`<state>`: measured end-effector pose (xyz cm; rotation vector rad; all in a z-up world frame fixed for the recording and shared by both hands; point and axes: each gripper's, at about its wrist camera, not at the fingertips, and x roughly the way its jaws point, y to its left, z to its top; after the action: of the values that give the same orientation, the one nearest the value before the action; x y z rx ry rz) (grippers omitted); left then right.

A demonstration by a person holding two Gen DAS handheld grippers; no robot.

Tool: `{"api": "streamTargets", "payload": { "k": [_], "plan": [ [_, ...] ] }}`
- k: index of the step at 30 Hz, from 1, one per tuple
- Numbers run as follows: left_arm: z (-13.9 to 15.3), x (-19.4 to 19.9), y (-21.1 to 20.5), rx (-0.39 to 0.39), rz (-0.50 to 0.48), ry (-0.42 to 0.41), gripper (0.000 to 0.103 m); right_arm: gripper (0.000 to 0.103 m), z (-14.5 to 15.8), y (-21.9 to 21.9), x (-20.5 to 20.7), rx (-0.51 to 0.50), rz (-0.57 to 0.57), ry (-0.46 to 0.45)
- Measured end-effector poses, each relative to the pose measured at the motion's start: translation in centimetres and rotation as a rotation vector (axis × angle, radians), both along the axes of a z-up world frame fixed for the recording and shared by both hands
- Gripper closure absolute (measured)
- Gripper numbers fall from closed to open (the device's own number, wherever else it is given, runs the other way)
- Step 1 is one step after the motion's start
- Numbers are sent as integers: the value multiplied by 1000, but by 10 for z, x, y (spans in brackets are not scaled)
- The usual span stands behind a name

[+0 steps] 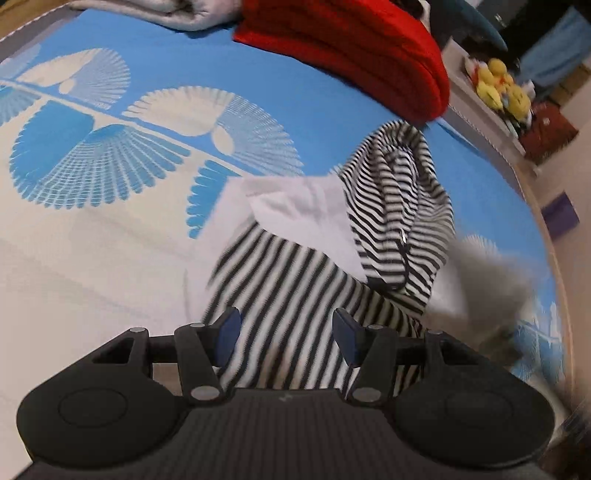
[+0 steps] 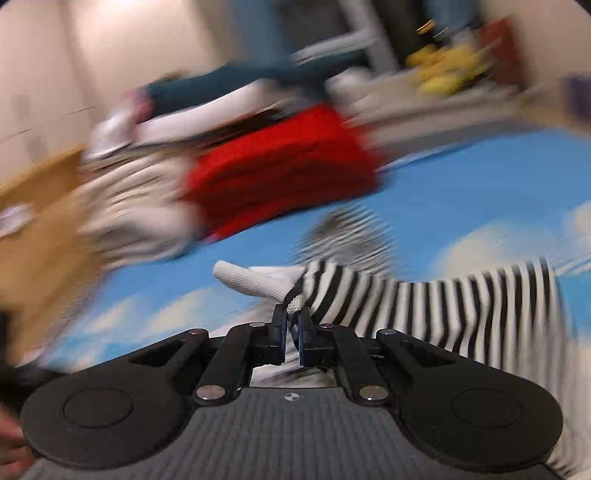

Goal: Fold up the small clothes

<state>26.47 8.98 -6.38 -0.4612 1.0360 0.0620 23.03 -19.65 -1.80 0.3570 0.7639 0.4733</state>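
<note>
A small black-and-white striped garment (image 1: 295,280) with a white part (image 1: 295,206) lies on the blue and white patterned bed sheet (image 1: 110,229). One striped portion (image 1: 402,206) is lifted up at the right. My left gripper (image 1: 287,334) hovers open just over the striped cloth, and its blue pads (image 1: 227,332) stand apart from the fabric. In the right wrist view, my right gripper (image 2: 294,326) is shut on an edge of the striped garment (image 2: 424,306), which stretches away to the right. A white cuff (image 2: 251,280) sticks out to the left above the fingers.
A folded red knit (image 1: 354,51) and a grey folded cloth (image 1: 177,14) lie at the far side of the bed. Yellow plush toys (image 1: 498,85) sit on a shelf beyond the bed's right edge. The right wrist view is heavily blurred, with a wooden surface (image 2: 40,206) at its left.
</note>
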Motion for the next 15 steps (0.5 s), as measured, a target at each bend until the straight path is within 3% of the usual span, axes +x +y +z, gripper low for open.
{"api": "streamTargets", "payload": {
  "k": [2,5,7,9,15],
  "plan": [
    [1,-1,8,-5,12,2,42,85,-28,32,-2,-80,90,199],
    [-2,-3,16,-31,20,6,44,81,-32,34,-14,-176,18,250],
    [-5,-3,20,-57,28,10,45,76,-31,21,-18,-160,-58,282],
    [-8,-2,23,-72,43,16,55,71,-37,9,-21,-153,-124,315],
    [-34,4,19,-67,45,82,57,71,-67,-26,-10,-239,-220,391]
  ]
}}
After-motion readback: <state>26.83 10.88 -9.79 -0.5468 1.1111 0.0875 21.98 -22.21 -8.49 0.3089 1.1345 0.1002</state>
